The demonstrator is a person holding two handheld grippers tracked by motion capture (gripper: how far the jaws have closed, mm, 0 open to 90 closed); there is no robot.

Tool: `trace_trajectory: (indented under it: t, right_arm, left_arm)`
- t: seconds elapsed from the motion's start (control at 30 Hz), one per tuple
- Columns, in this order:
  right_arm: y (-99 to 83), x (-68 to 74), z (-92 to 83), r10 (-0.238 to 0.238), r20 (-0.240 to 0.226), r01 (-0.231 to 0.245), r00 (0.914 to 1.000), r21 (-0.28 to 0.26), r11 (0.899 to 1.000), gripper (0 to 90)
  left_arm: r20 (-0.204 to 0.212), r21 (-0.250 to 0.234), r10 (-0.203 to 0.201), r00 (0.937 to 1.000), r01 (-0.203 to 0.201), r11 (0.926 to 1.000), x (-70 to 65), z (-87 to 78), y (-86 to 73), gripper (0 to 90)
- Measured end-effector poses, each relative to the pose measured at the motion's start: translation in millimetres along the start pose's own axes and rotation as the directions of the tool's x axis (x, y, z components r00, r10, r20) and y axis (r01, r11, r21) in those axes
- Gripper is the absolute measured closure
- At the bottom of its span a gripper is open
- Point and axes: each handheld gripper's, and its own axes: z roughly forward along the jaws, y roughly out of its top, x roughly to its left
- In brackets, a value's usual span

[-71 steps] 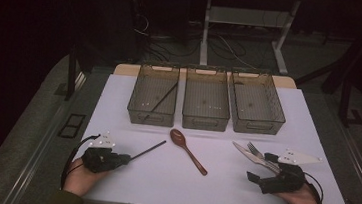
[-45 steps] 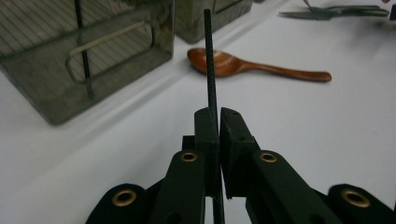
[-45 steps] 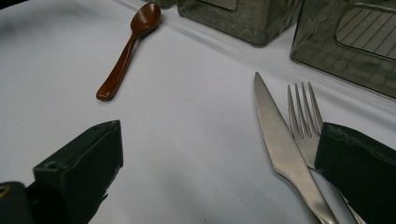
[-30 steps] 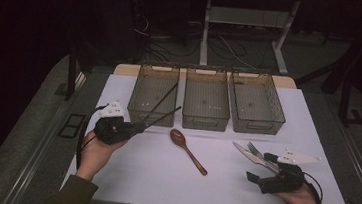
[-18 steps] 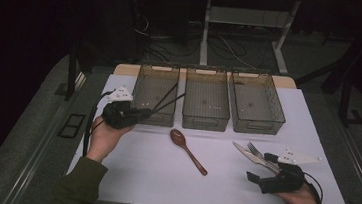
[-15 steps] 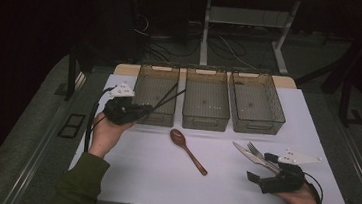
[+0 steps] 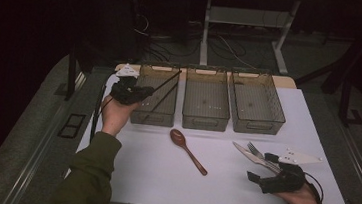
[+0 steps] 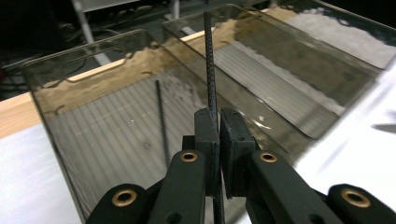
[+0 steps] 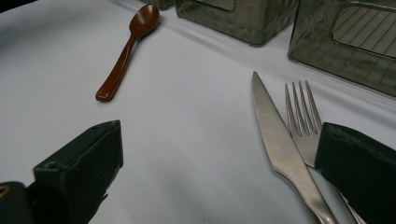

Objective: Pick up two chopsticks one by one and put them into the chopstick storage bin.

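Dark room, white table (image 7: pixel 151 179) w/ 3 smoky clear bins in a row at the far side. L gripper (image 7: pixel 137 92) hangs over the left bin (image 7: pixel 143 116), jaws clenched on a thin black chopstick (image 8: pixel 208 65). Stick runs up and away from the jaws, its far end over the bin's far rim in the high view. Second chopstick (image 8: pixel 161 119) already lies flat on the ribbed floor of that bin, so looks like one of the pair is sorted and this one is about to go in; not released yet.

Chopstick look: straight, very slim, matte black w/ fine woven texture, no visible taper from the left gripper view.

Middle bin (image 7: pixel 205 118) and right bin (image 7: pixel 262 126) look empty. Left to do, prob: brown wooden spoon (image 7: pixel 187 150) lies in front of the middle bin, knife (image 9: pixel 280 154) and fork (image 9: pixel 301 123) lie side by side near the R gripper (image 7: pixel 267 174). R gripper rests on the table w/ jaws spread wide, nothing between them, fork handle passing under one jaw.
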Motion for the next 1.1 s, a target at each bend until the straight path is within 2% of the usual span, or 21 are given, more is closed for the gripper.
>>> trace_trajectory:
  t: [0.27, 0.53, 0.63, 0.77, 1.0, 1.1]
  right_arm:
    - [0.0, -0.4, -0.4, -0.001, -0.001, 0.001, 1.0, -0.003, 1.0, 0.6]
    - [0.0, -0.5, -0.8, -0.001, -0.002, 0.001, 1.0, -0.004, 1.0, 0.6]
    - [0.0, -0.6, -1.1, -0.002, -0.002, 0.002, 1.0, -0.005, 1.0, 0.6]
    - [0.0, -0.5, -1.5, 0.001, -0.001, -0.001, 1.0, -0.006, 1.0, 0.6]
    - [0.1, -0.5, -1.8, 0.001, -0.001, -0.001, 1.0, -0.005, 1.0, 0.6]
    - [0.0, -0.4, -1.6, 0.0, -0.001, 0.0, 1.0, -0.005, 1.0, 0.6]
  left_arm:
    - [-0.054, 0.023, -0.037, 0.9979, 0.038, 0.999, 10.8, 21.9, 8.4, 85.4]
    - [-0.098, 0.061, -0.081, 0.9919, 0.087, 0.9944, 19.4, 43.0, 14.4, 85.4]
    - [-0.109, 0.072, -0.08, 0.9909, 0.088, 0.9935, 21.2, 47.4, 14.9, 85.4]
    - [-0.133, 0.108, -0.09, 0.987, 0.105, 0.9887, 26.6, 57.2, 12.2, 85.4]
    - [-0.134, 0.16, -0.101, 0.9859, 0.122, 0.9796, 33.1, 66.9, 6.1, 85.2]
    - [-0.123, 0.169, -0.098, 0.9875, 0.118, 0.9786, 34.5, 69.3, 4.2, 84.9]
